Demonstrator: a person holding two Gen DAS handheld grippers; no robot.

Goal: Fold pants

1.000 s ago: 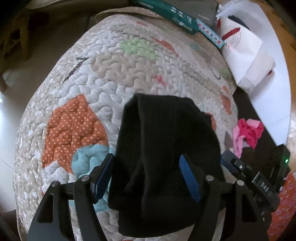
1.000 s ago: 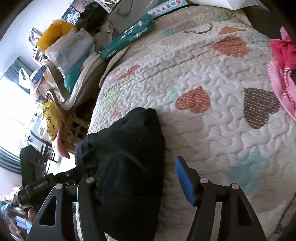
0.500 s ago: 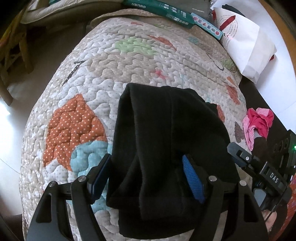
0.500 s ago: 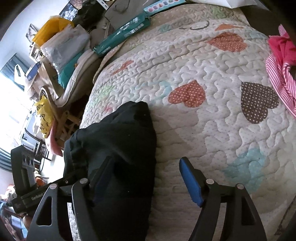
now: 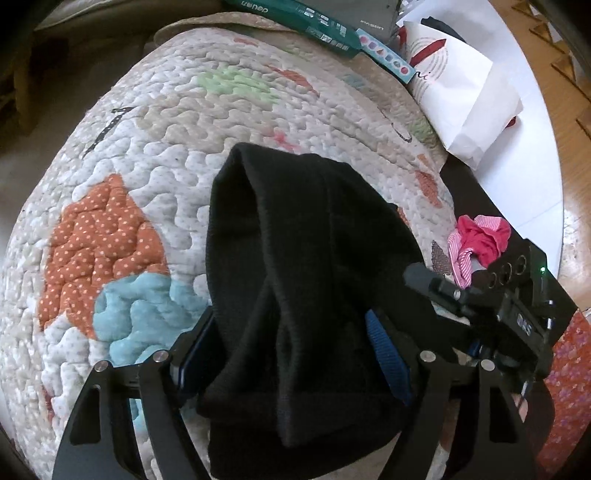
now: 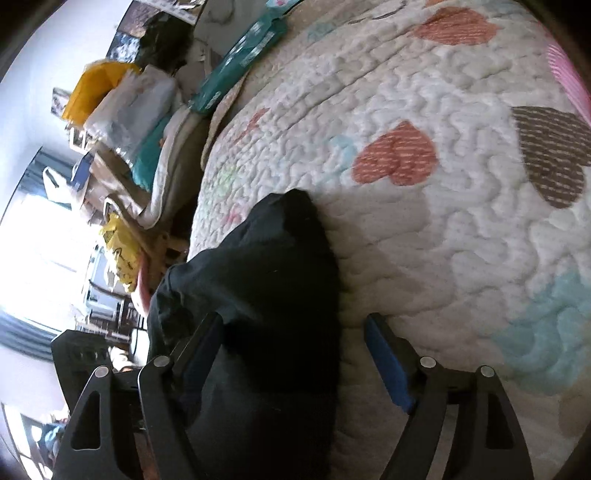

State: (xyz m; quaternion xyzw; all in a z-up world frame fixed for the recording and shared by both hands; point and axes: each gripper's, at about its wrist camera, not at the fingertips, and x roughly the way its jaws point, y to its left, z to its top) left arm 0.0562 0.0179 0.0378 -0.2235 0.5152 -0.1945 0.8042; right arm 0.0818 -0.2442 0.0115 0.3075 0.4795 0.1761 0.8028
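Two black two-finger grippers sit low at the near edge, both over the same folded bundle of black knit pants (image 5: 306, 280). The left gripper (image 5: 291, 354) has its blue-padded jaws spread wide on either side of the bundle; the near end of the cloth lies between them and laps over the right-hand pad, the left pad sits just at the cloth's edge, and whether either pad presses on it I cannot tell. Those jaws have just been opening, with the cloth still between them. The right gripper (image 6: 291, 350) has also just been opening, wide now: its left finger (image 6: 199, 347) lies against the dark cloth, its right finger (image 6: 388, 362) stands clear over bare bedspread, so nothing is clamped there. In the left wrist view the right gripper's body shows just beside the bundle's right flank.

The pants lie in a thick lengthwise fold on the cream quilted bedspread with coloured heart patches (image 5: 229, 122), rounded far end pointing away. Just left of the bundle, an orange dotted patch (image 5: 99, 243) and a pale blue patch (image 5: 140, 314).

Farther right, a crumpled pink and red striped garment (image 5: 476, 243) rests near the bed's edge. Beyond it, a white paper bag with a red mark (image 5: 461, 99). At the far end, a long teal box (image 5: 295, 18) lies across the bed's head.
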